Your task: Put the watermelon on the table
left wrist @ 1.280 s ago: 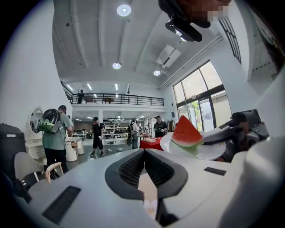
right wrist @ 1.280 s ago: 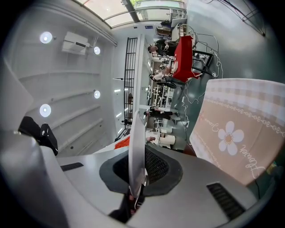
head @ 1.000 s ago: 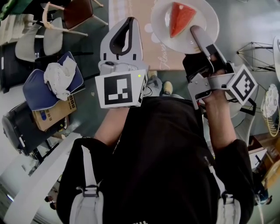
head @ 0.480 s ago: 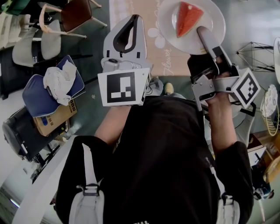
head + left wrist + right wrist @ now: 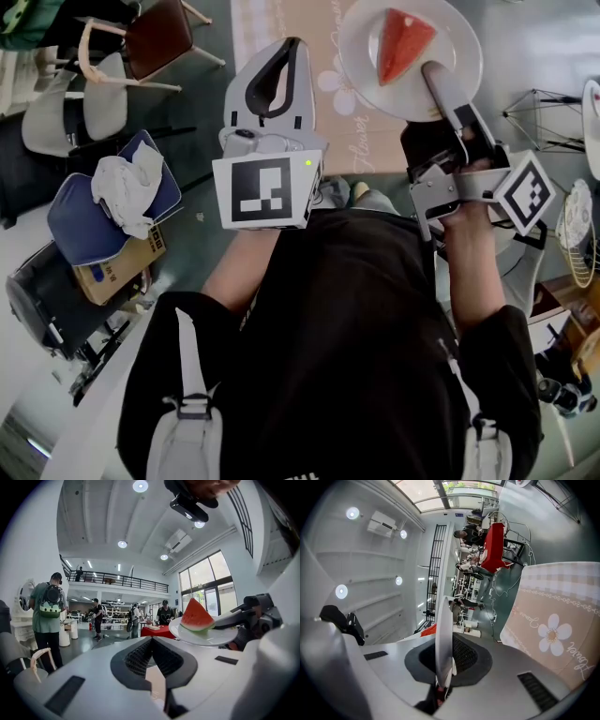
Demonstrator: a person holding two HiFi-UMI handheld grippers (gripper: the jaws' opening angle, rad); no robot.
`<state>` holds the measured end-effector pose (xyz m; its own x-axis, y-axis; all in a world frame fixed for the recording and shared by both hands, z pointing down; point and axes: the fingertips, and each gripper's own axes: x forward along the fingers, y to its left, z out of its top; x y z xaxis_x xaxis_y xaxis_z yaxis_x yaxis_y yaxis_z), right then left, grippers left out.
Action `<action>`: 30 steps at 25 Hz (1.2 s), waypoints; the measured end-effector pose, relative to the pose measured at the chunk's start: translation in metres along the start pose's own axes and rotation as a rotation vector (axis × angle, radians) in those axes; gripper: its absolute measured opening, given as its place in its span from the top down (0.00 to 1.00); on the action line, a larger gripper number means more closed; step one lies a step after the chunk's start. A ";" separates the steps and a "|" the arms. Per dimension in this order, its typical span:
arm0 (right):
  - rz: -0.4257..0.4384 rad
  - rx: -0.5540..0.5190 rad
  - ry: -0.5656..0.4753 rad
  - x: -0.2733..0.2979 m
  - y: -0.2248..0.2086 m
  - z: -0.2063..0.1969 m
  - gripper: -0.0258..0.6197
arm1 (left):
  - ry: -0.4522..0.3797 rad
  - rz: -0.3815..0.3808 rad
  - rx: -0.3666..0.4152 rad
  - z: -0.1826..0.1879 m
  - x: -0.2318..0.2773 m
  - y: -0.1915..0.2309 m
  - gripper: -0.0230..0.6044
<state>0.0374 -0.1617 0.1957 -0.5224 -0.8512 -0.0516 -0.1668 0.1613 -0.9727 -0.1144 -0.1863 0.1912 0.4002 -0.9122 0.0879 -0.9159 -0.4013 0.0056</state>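
Carried a little to the right since a second ago: the watermelon (image 5: 403,42), a red wedge with a green rind. Lies on a white plate (image 5: 455,33), up in the air and held flat. Plate pinched at its near rim by the right gripper (image 5: 433,75), jaws pressed tight on it. Below the plate in the head view, the table (image 5: 361,141), covered with a tan cloth with a white flower. Left gripper (image 5: 291,47) near the plate on its left, not touching it, also a bit further right than before. Jaws pressed together at the tips, nothing between them. Further left, a wooden chair (image 5: 155,33), a blue cushion (image 5: 84,202) with a white cloth (image 5: 127,178) on top, and a cardboard box (image 5: 117,258).
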 end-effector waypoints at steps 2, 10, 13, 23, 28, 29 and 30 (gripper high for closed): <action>0.001 -0.001 -0.003 -0.002 -0.001 0.000 0.93 | 0.004 -0.001 0.000 -0.002 0.000 -0.001 0.95; -0.001 -0.006 0.001 0.009 0.003 -0.004 0.93 | 0.007 0.006 -0.001 0.000 -0.002 0.014 0.95; -0.002 -0.008 0.005 0.011 0.010 -0.006 0.93 | 0.001 0.007 -0.005 0.006 -0.005 0.015 0.95; -0.017 -0.015 0.022 0.028 0.001 0.002 0.93 | -0.001 0.010 -0.013 0.007 0.015 0.024 0.95; -0.014 -0.006 0.036 0.034 -0.001 0.014 0.93 | 0.000 0.026 -0.011 0.012 0.027 0.021 0.95; -0.012 -0.005 0.041 0.036 -0.001 0.016 0.93 | 0.001 0.030 -0.011 0.013 0.029 0.021 0.95; -0.010 -0.004 0.046 0.038 -0.002 0.018 0.93 | 0.002 0.034 -0.010 0.014 0.032 0.021 0.95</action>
<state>0.0329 -0.2032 0.1913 -0.5582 -0.8291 -0.0312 -0.1760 0.1551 -0.9721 -0.1204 -0.2247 0.1802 0.3685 -0.9252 0.0907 -0.9294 -0.3690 0.0126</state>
